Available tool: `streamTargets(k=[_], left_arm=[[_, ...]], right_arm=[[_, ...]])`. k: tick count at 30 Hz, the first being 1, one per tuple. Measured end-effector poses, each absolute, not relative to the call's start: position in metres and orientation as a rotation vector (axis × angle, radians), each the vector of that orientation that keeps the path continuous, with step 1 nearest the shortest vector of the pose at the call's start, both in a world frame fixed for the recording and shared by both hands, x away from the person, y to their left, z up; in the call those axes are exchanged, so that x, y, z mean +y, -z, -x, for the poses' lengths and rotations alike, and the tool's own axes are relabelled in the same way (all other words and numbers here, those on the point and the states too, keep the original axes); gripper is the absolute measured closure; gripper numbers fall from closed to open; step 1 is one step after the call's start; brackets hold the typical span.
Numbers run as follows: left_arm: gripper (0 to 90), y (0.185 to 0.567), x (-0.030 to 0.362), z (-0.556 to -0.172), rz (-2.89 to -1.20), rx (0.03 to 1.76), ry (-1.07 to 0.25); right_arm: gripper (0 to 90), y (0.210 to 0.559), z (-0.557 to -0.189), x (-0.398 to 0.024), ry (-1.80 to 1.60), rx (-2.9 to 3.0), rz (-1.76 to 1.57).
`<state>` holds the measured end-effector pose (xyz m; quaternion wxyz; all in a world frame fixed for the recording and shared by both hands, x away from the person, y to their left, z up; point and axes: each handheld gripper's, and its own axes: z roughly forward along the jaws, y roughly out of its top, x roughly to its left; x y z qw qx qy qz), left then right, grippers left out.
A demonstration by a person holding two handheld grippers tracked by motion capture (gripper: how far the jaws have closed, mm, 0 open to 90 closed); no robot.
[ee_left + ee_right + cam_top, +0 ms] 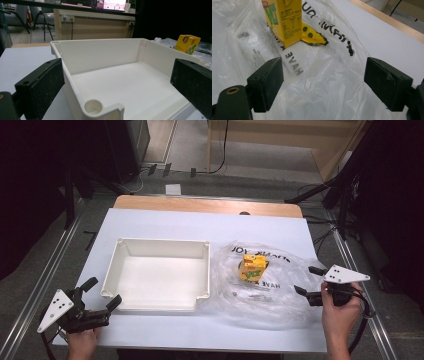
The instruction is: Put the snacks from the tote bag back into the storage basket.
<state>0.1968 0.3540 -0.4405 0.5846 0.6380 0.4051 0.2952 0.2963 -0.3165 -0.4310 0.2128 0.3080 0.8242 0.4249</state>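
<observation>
carton: yellow drink box, upright on the clear plastic bag, right half of table, nearer the far edge of the bag than the near one
carton in right gripper view: top left, beyond and left of the jaw gap, off the centre line
long axis: vertical, box on its base; a flattened yellow wrapper touching its foot
bag: crumpled, black lettering, spread from just beside the tray's right wall out toward the table's right edge
bearing from tool: carton up-table and to the left of the right gripper; bag film between, directly under the jaws
nearer hand: right by a wide margin; left well apart, tray in between
right gripper: at the bag's right edge, near table's right edge, pointing left across the bag; jaws spread wide, nothing pinched, no pad contact on film visible
tray: white, nothing inside, left of centre, long side along the near table edge
left gripper: at the near left corner of the tray, jaws spread wide, corner post between them, pads clear of the walls as far as visible
likely next: right gripper to close in on the carton, needs a swing left to centre it in the gap
</observation>
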Motion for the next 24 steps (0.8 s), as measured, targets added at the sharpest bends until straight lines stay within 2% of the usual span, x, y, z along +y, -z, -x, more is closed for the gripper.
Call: streamTargets(k=[24], left_arm=[[0.0,0.441,0.355,-0.197,-1.486,0.940,-0.685]], right_arm=[[17.6,0.414,-0.313,-0.309,-1.106,2.367,-0.797]])
